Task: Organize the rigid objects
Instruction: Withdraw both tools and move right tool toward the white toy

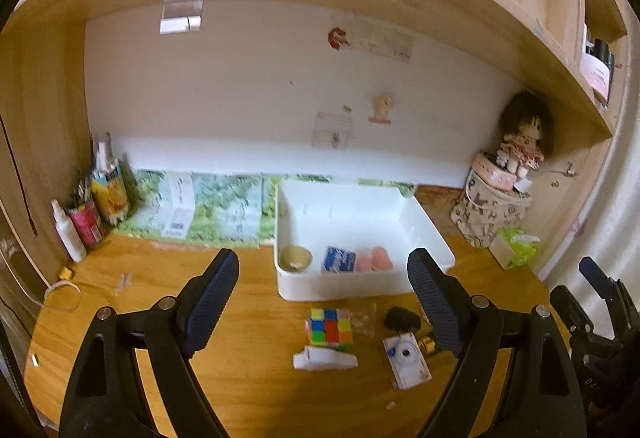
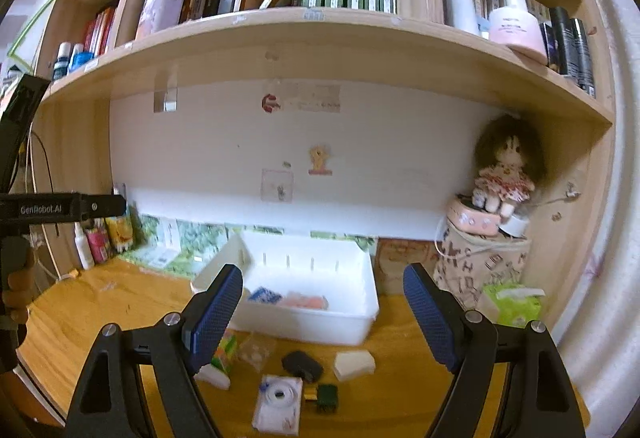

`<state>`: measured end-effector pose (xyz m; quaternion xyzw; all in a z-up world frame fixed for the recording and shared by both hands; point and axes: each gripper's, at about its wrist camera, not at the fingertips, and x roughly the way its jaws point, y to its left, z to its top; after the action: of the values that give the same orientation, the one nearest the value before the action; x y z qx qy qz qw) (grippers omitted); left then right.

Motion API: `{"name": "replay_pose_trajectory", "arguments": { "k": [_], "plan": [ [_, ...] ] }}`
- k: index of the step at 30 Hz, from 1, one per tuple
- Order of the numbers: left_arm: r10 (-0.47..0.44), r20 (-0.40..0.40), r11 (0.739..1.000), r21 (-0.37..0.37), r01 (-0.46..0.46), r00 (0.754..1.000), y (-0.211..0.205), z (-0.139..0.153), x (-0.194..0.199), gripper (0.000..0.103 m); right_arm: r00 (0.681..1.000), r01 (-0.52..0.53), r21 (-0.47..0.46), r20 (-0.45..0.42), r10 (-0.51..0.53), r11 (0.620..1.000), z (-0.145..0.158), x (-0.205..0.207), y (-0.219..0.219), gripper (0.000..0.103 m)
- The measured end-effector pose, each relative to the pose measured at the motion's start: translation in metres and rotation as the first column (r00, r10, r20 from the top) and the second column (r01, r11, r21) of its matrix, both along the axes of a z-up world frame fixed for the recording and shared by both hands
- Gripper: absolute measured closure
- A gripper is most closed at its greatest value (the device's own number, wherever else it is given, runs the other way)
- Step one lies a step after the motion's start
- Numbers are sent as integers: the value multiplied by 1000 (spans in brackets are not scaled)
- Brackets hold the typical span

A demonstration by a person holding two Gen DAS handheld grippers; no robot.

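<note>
Left wrist view: left gripper [image 1: 323, 292] hovers with jaws wide apart, empty. Just ahead on the wooden tabletop [image 1: 248, 378] lie the multicoloured puzzle cube [image 1: 330, 326] at 12 o'clock and a white whistle-shaped piece [image 1: 324, 360] lying crosswise. Beyond sits the white plastic bin [image 1: 360, 286]. Right gripper [image 2: 323, 312], likewise agape, looks no nearer.
</note>
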<state>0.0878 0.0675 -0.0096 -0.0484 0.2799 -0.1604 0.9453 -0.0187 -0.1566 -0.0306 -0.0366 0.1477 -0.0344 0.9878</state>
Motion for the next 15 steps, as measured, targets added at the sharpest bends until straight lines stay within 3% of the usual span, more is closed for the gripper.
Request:
{"name": "replay_pose_trajectory", "arguments": {
  "k": [15],
  "plan": [
    [-117,-140,990,56,126,983,-56,-39,6,14,982,23,-29,-184,-28,999,-57,-14,-26,20]
  ]
}}
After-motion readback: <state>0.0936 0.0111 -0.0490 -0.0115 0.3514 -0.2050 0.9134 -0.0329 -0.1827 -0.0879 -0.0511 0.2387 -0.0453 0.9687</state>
